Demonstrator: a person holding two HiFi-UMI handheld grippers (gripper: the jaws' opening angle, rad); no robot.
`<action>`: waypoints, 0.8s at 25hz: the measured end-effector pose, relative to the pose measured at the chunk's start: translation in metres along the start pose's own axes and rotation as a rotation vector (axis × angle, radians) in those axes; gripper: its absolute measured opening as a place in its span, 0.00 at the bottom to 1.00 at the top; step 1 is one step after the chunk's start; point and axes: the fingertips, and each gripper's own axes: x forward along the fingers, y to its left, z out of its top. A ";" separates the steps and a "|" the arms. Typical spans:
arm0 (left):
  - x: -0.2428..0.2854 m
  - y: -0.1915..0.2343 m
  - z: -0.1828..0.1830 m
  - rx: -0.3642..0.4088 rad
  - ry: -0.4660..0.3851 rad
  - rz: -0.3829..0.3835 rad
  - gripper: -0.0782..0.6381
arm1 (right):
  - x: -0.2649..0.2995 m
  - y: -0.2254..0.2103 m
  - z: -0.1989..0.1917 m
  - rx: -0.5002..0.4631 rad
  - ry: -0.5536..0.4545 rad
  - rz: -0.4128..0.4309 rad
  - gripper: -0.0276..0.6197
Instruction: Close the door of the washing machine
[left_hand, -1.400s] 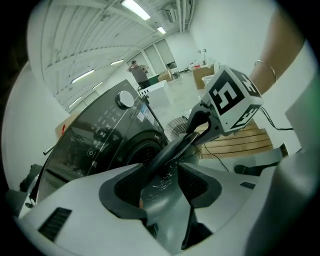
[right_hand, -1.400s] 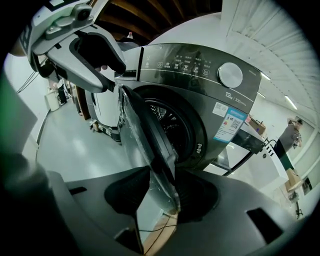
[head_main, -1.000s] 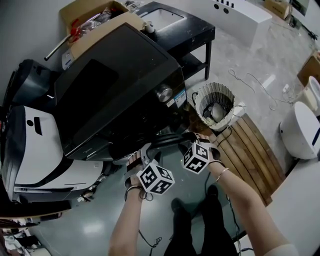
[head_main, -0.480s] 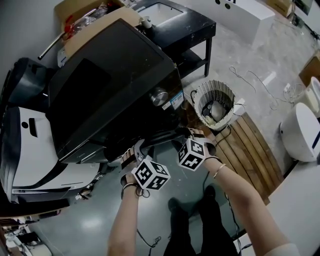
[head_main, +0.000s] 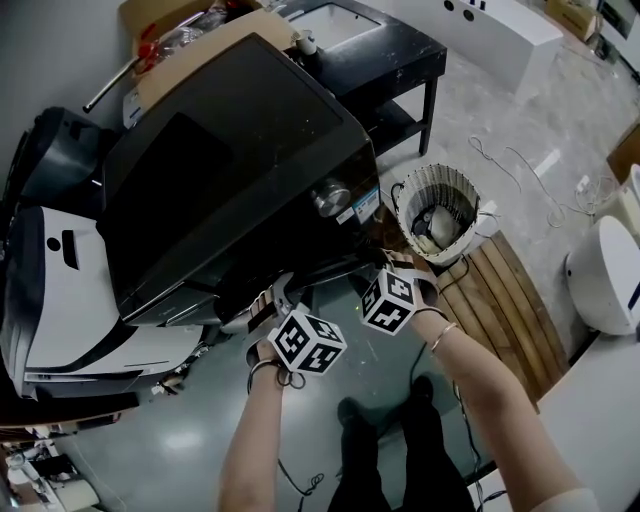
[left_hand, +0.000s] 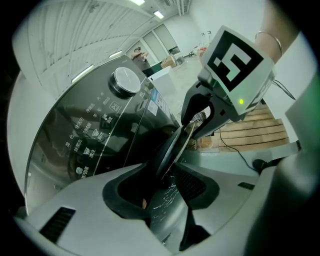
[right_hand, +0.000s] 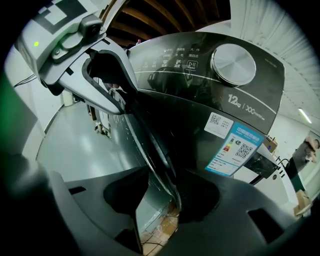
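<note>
A dark front-loading washing machine (head_main: 230, 150) with a round knob (head_main: 331, 197) fills the head view. Its door (head_main: 335, 272) hangs close to the machine's front, between my two grippers. The door rim (left_hand: 172, 150) runs edge-on between the jaws of my left gripper (left_hand: 167, 187), which have just been closing and now rest on it. My right gripper (right_hand: 160, 200) straddles the same rim (right_hand: 155, 150); its jaws have just been opening and stand loosely about it. Seen from the head, the left gripper (head_main: 268, 302) and right gripper (head_main: 400, 262) sit side by side at the door.
A woven basket (head_main: 437, 215) holding white items stands right of the machine, beside a wooden slat platform (head_main: 505, 290). A black table (head_main: 390, 60) and cardboard box (head_main: 180, 40) are behind. A white appliance (head_main: 70, 290) sits at left. My legs (head_main: 400, 430) stand below.
Both grippers have moved toward the machine's front, carrying the door with them. The door ring, plainly open a second ago, now lies nearly against the front.
</note>
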 end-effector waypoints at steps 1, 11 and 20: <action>0.001 0.002 0.000 -0.002 0.001 0.000 0.38 | 0.001 -0.001 0.001 -0.002 0.001 0.000 0.32; 0.009 0.014 0.001 -0.011 0.004 0.000 0.37 | 0.013 -0.013 0.009 -0.005 -0.009 0.001 0.33; 0.016 0.025 0.000 -0.045 0.008 0.007 0.37 | 0.023 -0.022 0.017 -0.017 -0.004 0.007 0.33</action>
